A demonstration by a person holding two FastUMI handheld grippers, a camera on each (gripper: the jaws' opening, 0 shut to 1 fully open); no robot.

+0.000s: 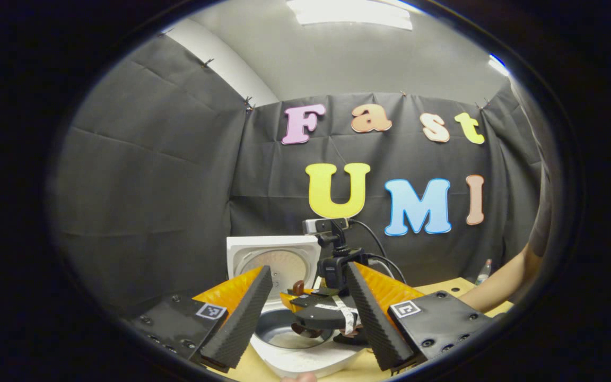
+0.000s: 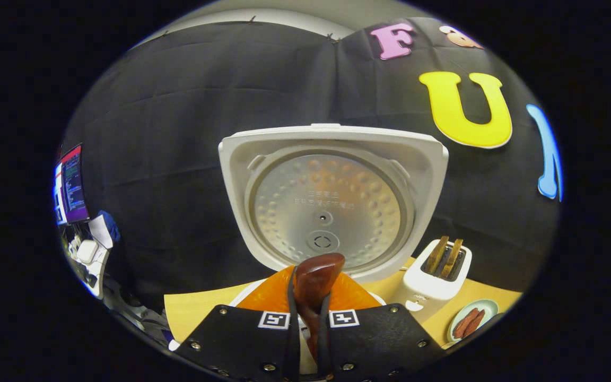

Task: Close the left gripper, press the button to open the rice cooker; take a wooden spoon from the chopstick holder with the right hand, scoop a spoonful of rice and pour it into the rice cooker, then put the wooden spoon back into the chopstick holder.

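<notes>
The white rice cooker (image 2: 417, 159) stands open, its lid (image 1: 242, 252) upright and the metal inner plate (image 2: 332, 207) facing me. In the left gripper view the inner pot (image 1: 276, 326) lies low between my left gripper's (image 1: 308, 273) wide-open foam pads (image 1: 242, 318). My right gripper (image 1: 321, 315) hovers over the pot, and the spoon's brown end (image 1: 298, 287) pokes up behind it. In the right gripper view my right gripper (image 2: 312, 281) is shut on the dark wooden spoon (image 2: 316, 270), which points up toward the lid.
A white toaster (image 2: 433, 284) holding two toast slices stands right of the cooker. Beside it is a small plate (image 2: 488, 305) of sausages. A forearm (image 1: 496, 289) reaches in from the right, with a bottle (image 1: 485, 270) behind it. A monitor (image 2: 69, 183) glows at far left.
</notes>
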